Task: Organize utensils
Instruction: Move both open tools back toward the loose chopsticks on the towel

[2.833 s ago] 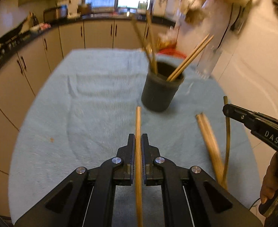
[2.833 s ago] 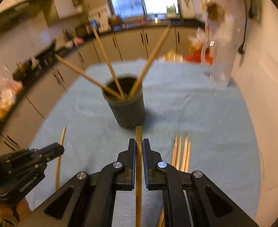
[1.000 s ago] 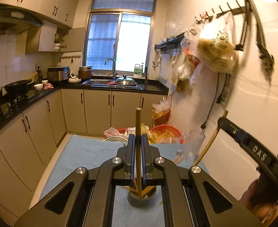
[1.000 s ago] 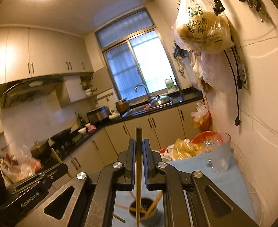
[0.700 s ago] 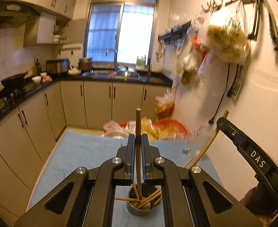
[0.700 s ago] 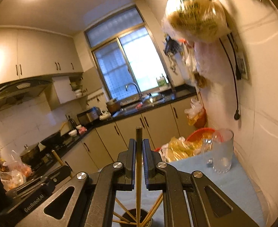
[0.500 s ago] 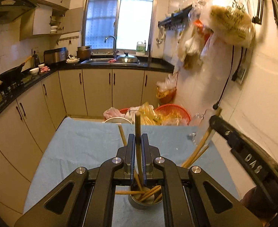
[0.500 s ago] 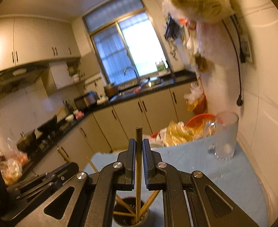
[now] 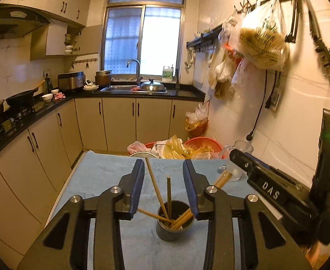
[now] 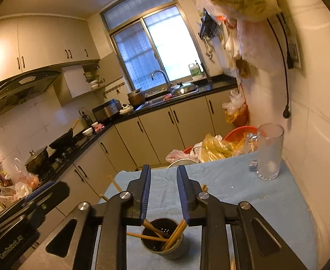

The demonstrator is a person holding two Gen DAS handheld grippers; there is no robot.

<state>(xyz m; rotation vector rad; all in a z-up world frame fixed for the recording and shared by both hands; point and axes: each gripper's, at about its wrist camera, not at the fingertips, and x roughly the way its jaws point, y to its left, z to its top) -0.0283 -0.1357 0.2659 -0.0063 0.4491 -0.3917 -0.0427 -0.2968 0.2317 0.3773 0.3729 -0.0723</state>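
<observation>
A dark cup [image 9: 175, 222] stands on the blue cloth [image 9: 111, 175] and holds several wooden chopsticks [image 9: 156, 189] that lean outward. My left gripper [image 9: 163, 168] hovers just above and in front of the cup, its jaws opening. One chopstick [image 9: 169, 193] stands upright between the jaws, clear of both pads, with its lower end in the cup. In the right wrist view my right gripper [image 10: 163, 173] hangs over the same cup [image 10: 165, 240], jaws opening with nothing between them. Chopsticks [image 10: 174, 234] rest inside the cup. Each gripper shows in the other's view, the right gripper [image 9: 266, 186] and the left gripper [image 10: 30, 204].
A glass mug [image 10: 269, 153] stands at the table's far right corner by the tiled wall. A red basket [image 9: 201, 141] with plastic bags sits beyond the far edge. Kitchen cabinets [image 9: 41, 148] run along the left.
Both grippers were shut on a chopstick each; their jaws now stand apart and the chopsticks have dropped into the cup. Both grippers sank toward the cup.
</observation>
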